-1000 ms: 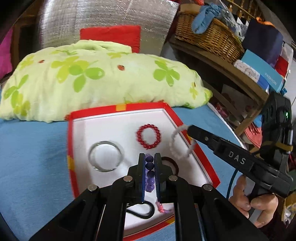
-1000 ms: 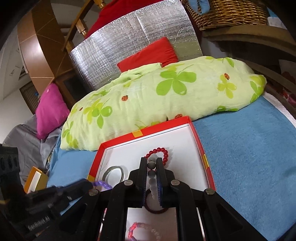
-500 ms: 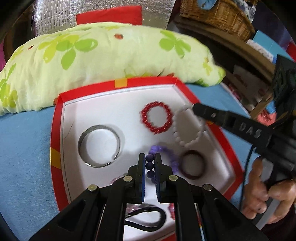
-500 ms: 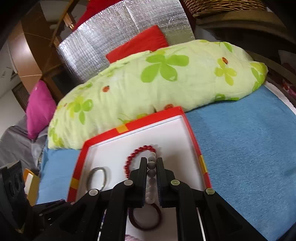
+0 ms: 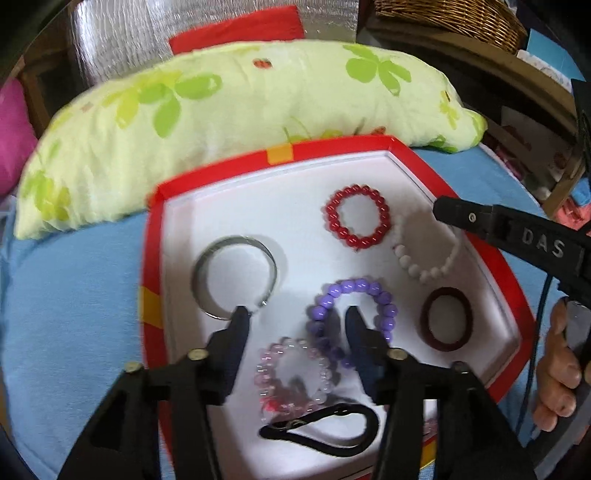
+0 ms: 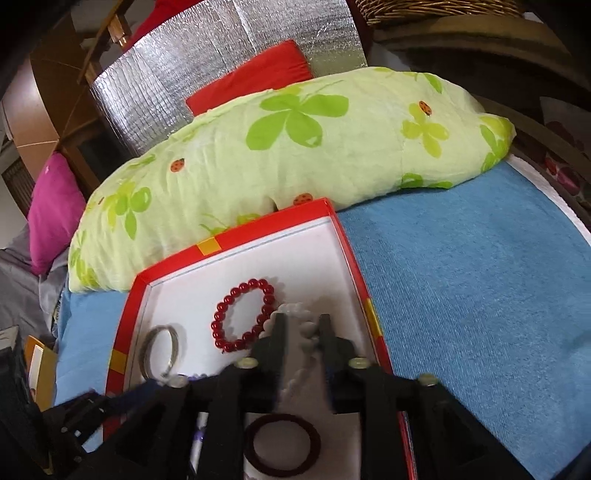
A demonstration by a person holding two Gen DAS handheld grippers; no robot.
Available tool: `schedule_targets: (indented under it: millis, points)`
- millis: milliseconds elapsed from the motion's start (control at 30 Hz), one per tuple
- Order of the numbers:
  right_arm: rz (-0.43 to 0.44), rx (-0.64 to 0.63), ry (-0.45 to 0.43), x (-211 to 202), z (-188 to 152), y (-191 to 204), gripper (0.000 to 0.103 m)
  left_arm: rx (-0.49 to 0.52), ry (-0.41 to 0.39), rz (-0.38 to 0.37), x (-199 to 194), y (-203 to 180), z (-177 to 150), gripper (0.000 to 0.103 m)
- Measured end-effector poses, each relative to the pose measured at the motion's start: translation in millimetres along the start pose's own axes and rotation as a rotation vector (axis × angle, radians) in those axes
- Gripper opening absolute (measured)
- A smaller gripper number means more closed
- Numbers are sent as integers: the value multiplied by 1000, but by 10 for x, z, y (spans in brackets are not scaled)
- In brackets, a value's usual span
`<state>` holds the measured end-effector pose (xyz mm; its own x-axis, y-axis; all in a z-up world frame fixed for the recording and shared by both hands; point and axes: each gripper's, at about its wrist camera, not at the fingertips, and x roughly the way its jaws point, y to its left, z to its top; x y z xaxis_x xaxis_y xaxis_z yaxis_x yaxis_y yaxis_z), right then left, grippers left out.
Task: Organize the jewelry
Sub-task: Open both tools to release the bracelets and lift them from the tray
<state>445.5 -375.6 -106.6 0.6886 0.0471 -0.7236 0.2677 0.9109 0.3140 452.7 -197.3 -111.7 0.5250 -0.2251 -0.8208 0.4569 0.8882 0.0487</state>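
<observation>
Blue towel-textured bed cover (image 6: 461,280) carries a red-rimmed shallow box with a white liner (image 5: 207,206); a green clover-print pillow (image 5: 229,99) lies against the box's far edge, with a wicker basket (image 5: 454,16) on a shelf beyond it.

Landmark: the red bead bracelet (image 5: 357,217), lying flat in the far half of the box.
- Silver metal bangle (image 5: 234,276): left of it and nearer the camera.
- White bead bracelet (image 5: 424,264): just to its right, about touching it.
- Purple bead bracelet (image 5: 351,314): directly on the near side, flat on the liner.
- Dark maroon ring bangle (image 5: 447,319): near side, off to the right.
- Clear pink bead bracelet (image 5: 293,376) and black cord loop (image 5: 325,430): farthest toward the camera, pink one touching the purple.

Left tool (image 5: 295,321): fingers wide apart, nothing gripped; right finger sits inside the purple loop, left finger tip at the silver bangle's near edge.

Right tool (image 6: 300,326): fingers apart, straddling the white bead bracelet (image 6: 301,334), not clamped. Frame is motion-blurred there.
</observation>
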Motion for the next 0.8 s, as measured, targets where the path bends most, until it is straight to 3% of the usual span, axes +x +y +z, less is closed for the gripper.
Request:
schedule_targets:
  millis: [67, 100, 400, 500, 800]
  points:
    - [-1, -10, 1, -36, -28, 13, 47, 9, -11, 30, -64, 8, -10, 58]
    - [-2, -19, 1, -52, -36, 27, 48, 5, -13, 38, -86, 27, -10, 58]
    - [16, -96, -2, -281, -160, 128, 47, -40, -55, 147, -352, 204, -111, 60]
    - [-13, -142, 29, -273, -249, 192, 37, -56, -63, 158, -424, 238, -148, 60]
    - [-38, -194, 53, -431, -454, 296, 37, -111, -93, 170, -692, 257, -282, 60]
